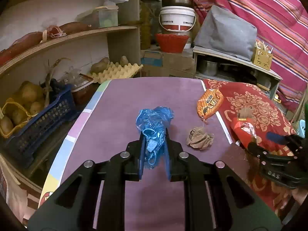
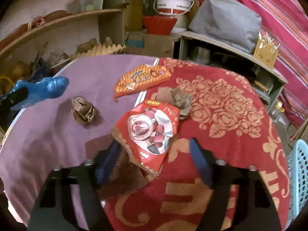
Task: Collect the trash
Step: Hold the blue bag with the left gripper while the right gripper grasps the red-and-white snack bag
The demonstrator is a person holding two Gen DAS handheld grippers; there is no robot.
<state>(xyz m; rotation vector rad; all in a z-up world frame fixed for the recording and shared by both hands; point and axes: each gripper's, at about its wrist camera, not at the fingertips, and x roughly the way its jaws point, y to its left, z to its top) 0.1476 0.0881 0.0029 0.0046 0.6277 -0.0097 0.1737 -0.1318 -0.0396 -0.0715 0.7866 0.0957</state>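
My left gripper (image 1: 155, 134) is shut on a crumpled blue plastic bag (image 1: 154, 119), held just above the purple table top (image 1: 115, 115). From the right wrist view that bag (image 2: 44, 89) hangs at the far left. My right gripper (image 2: 154, 148) is open and straddles a red snack packet (image 2: 150, 130) lying on the red floral cloth (image 2: 221, 105); a gap shows beside the right finger. An orange wrapper (image 2: 142, 77) lies across the cloth's edge. One brown paper ball (image 2: 83, 111) sits on the purple top, another (image 2: 182, 100) just behind the red packet.
Wooden shelves on the left hold a blue crate (image 1: 38, 123) of potatoes and an egg tray (image 1: 115, 71). A red basket (image 1: 171, 42) and white bucket (image 1: 177, 19) stand behind the table. A light blue basket (image 2: 298, 173) is at the right edge.
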